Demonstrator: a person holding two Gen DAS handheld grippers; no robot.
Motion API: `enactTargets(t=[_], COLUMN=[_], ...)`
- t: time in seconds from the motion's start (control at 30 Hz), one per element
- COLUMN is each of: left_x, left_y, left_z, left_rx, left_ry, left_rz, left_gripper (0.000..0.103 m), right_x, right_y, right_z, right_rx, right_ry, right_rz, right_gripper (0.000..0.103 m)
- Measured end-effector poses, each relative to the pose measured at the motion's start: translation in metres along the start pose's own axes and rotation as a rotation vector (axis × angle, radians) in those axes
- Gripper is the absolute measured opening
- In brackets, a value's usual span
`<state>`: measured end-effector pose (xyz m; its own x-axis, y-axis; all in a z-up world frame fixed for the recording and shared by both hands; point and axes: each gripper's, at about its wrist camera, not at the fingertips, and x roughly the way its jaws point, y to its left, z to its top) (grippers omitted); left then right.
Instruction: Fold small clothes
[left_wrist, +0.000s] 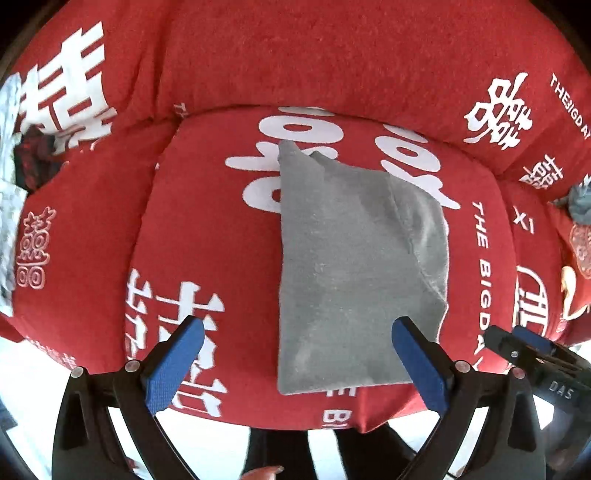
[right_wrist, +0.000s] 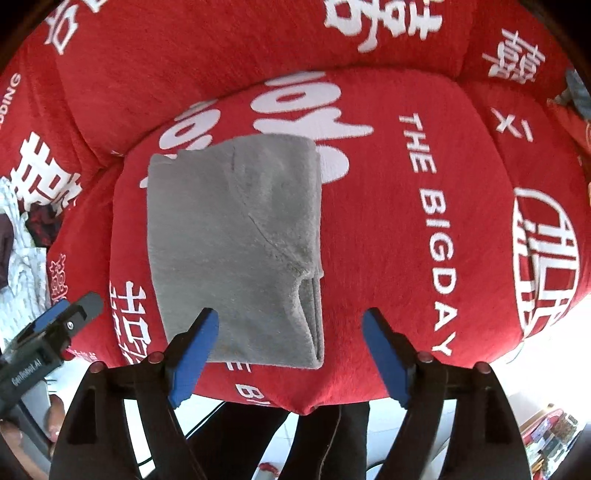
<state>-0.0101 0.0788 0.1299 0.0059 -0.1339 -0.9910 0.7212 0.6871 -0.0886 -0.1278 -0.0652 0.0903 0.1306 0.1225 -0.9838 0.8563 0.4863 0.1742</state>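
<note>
Cloth folded flat on cushion, squared for stacking; left gripper and right gripper released, empty above.

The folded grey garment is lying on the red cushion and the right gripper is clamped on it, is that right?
Not quite. The folded grey garment does lie on the red cushion, but the right gripper is not clamped on it: the right wrist view shows its jaws wide open, above the cloth.

"THE BIGDAY" on red cushion, "DAS" on gripper
</note>
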Motion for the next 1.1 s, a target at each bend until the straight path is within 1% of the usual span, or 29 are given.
enactTargets(t=[0.07, 0.17, 0.23, 0.3, 0.4, 0.5, 0.6, 1.1], left_x=[-0.008, -0.023, -0.029, -0.036, -0.044, -0.049, -0.051, -0.058], left_y=[-0.004, -0.009, -0.01, -0.011, -0.011, -0.01, -0.008, 0.001], left_z=[-0.001, -0.002, -0.003, -0.005, -0.007, -0.009, -0.009, -0.008], left_rx=[0.027, 0.058, 0.08, 0.082, 0.076, 0.064, 0.056, 0.03], left_ry=[-0.014, -0.014, -0.009, 0.011, 0.031, 0.033, 0.045, 0.042], left_rz=[0.024, 0.063, 0.089, 0.069, 0.079, 0.087, 0.08, 0.076], left_gripper=[0.102, 0.102, 0.102, 0.102, 0.102, 0.102, 0.102, 0.102], right_x=[-0.008, -0.02, -0.028, -0.035, -0.043, -0.05, -0.055, -0.061], right_y=[0.004, 0.01, 0.014, 0.017, 0.021, 0.026, 0.031, 0.049], right_z=[-0.001, -0.002, -0.002, -0.001, 0.0, 0.001, 0.001, -0.002], right_rx=[-0.009, -0.017, -0.024, -0.027, -0.031, -0.046, -0.058, -0.092], right_ry=[-0.011, -0.009, -0.005, -0.005, -0.008, -0.012, -0.017, -0.017], right_rz=[-0.005, -0.004, -0.021, -0.031, -0.032, -0.046, -0.055, -0.074], right_gripper=[0.083, 0.083, 0.083, 0.083, 0.083, 0.083, 0.083, 0.083])
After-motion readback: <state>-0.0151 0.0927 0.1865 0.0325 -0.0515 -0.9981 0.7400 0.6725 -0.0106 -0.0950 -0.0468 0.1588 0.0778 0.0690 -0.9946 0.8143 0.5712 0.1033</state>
